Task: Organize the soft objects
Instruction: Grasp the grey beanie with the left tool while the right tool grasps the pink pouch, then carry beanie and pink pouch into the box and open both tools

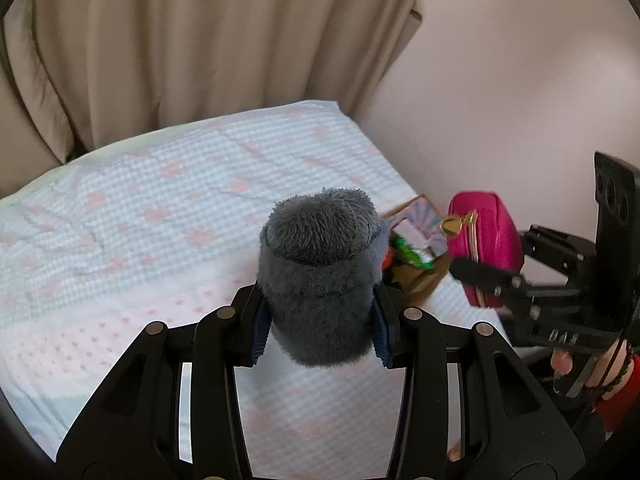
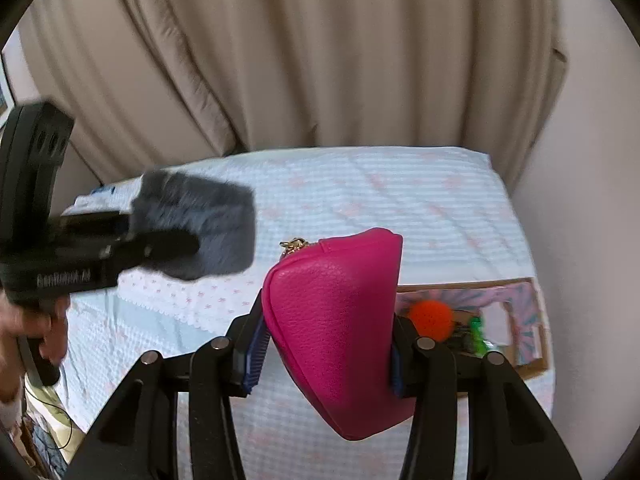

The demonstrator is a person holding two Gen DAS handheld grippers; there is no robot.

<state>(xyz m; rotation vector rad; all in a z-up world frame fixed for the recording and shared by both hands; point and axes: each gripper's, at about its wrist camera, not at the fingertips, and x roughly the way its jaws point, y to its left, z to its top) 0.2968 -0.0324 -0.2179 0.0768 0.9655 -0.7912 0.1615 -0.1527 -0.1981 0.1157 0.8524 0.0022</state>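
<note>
1. While the left gripper (image 1: pixel 320 320) was raised above the bed (image 1: pixel 140 220), its fingers (image 1: pixel 256 320) were clenched on a grey furry pouch (image 1: pixel 318 272), one blue pad on each side, w/ the pouch standing up between them, clear of the bedspread.
2. In the right wrist view the same grey pouch (image 2: pixel 196 228) showed blurred at far left, held in the left gripper (image 2: pixel 160 248), w/ the person's hand (image 2: pixel 36 328) on the grip below.
3. Mid-frame in that view, the right gripper (image 2: pixel 324 348) had its fingers (image 2: pixel 254 356) closed on a pink pouch (image 2: pixel 336 332), a leather-look zip pouch w/ a gold zip pull (image 2: pixel 292 245) at its top left; it was tilted and held up off the bed (image 2: pixel 400 208).
4. From the left wrist view, the pink pouch (image 1: pixel 484 248) and right gripper (image 1: pixel 492 276) sat at right, just beside the grey one but apart from it.
5. Further right, a cardboard box (image 2: pixel 532 368) lay on the bed near the wall (image 2: pixel 592 200), holding an orange ball (image 2: pixel 432 320) and green items (image 2: pixel 478 332); exact contents couldn't be told.
6. Beige curtains (image 2: pixel 320 60) hung behind the bed.
</note>
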